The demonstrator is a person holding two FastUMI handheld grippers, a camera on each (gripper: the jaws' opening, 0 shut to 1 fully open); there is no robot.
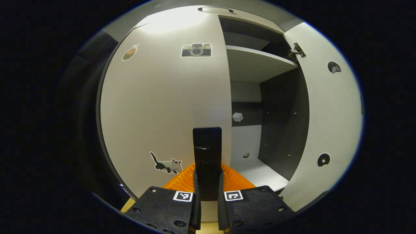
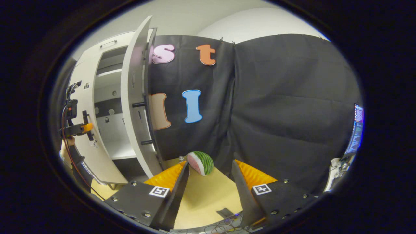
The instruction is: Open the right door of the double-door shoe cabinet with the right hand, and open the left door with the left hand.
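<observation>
left gripper (image 1: 208,182) jaws clamp the black bar handle (image 1: 207,152) of the closed white left door (image 1: 162,107). right gripper (image 2: 208,182) jaws gape empty over the tan wooden surface (image 2: 208,198), near a watermelon wedge (image 2: 200,162); the white right door (image 2: 135,97) stands open.

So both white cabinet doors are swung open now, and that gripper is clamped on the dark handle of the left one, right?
Not quite. In the left gripper view only the white right door is swung open; the white left door lies closed across the cabinet front. The left gripper is indeed clamped on that door's dark upright handle.
</observation>
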